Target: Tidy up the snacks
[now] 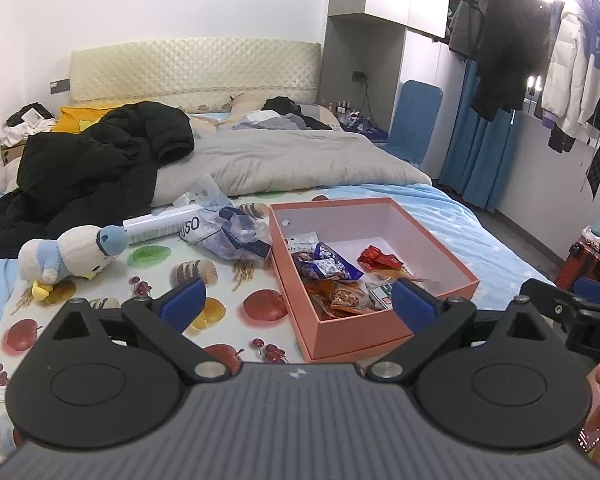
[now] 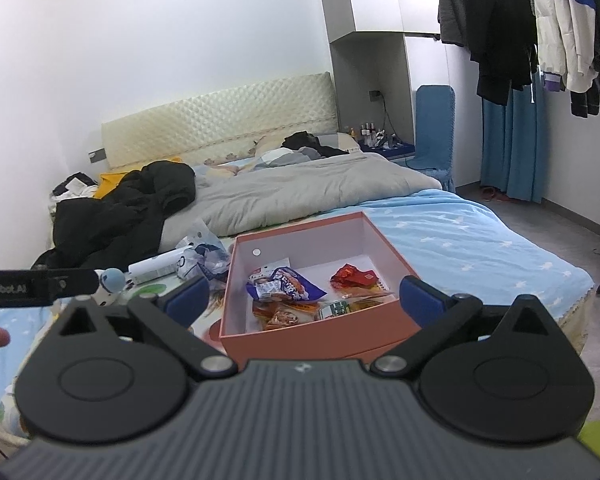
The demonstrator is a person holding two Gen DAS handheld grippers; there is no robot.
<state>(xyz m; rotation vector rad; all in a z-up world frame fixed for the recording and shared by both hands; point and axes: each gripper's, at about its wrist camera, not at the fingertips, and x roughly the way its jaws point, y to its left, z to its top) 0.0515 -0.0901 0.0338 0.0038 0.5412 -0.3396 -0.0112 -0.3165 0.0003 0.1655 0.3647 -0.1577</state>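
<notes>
An open salmon-pink box [image 1: 356,330] [image 2: 320,334] rests on the bed, holding several snack packets: a blue one [image 1: 332,266] [image 2: 288,284], a red one [image 1: 380,258] [image 2: 354,276] and orange ones [image 1: 340,298] [image 2: 284,316]. My left gripper [image 1: 298,304] hovers just in front of the box with its blue pads wide apart and nothing between them. My right gripper [image 2: 306,300] is likewise open and empty, near the box's front wall. A clear plastic bag with dark blue contents [image 1: 230,232] [image 2: 204,254] lies left of the box.
A plush penguin [image 1: 70,254] and a white tube [image 1: 162,226] lie on the fruit-print cloth at left. A black jacket [image 1: 88,168] and grey duvet [image 1: 284,160] cover the far bed. Clothes [image 1: 540,60] hang at right. A red suitcase [image 1: 580,266] stands beside the bed.
</notes>
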